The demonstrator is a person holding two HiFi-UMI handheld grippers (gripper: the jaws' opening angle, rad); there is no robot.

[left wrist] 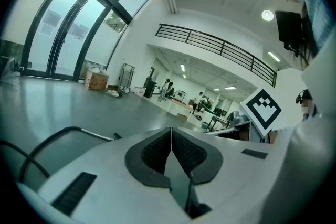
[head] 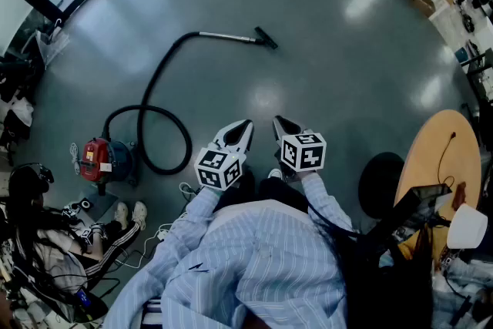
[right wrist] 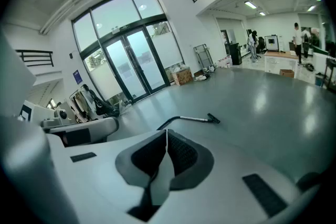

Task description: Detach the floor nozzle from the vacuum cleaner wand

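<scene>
Head view: my left gripper [head: 247,122] and right gripper [head: 276,119] hang side by side above my striped sleeves [head: 185,236], both empty. They are well apart from the floor nozzle [head: 266,38], which lies on the grey floor [head: 347,73] at the end of the wand [head: 227,35]. Only this view shows the black hose [head: 158,85] curling back to the red vacuum cleaner [head: 98,159], a seated person's legs [head: 108,241] beside it, and a round wooden table [head: 441,158] cut off at the right edge

Left gripper view: my fingers [left wrist: 156,151] meet pad to pad with nothing between them. The wand is a thin line low at the left, and its nozzle is a dark speck at the rim of my own jaw housing. The right gripper's marker cube [left wrist: 261,107] stands at the right, and people far across the hall are too small to make out

Right gripper view: these fingers [right wrist: 181,152] are pressed together too, holding nothing. Wand and nozzle lie in plain sight on the floor ahead, before tall glass doors [right wrist: 131,68] that the head view catches only at its corner
</scene>
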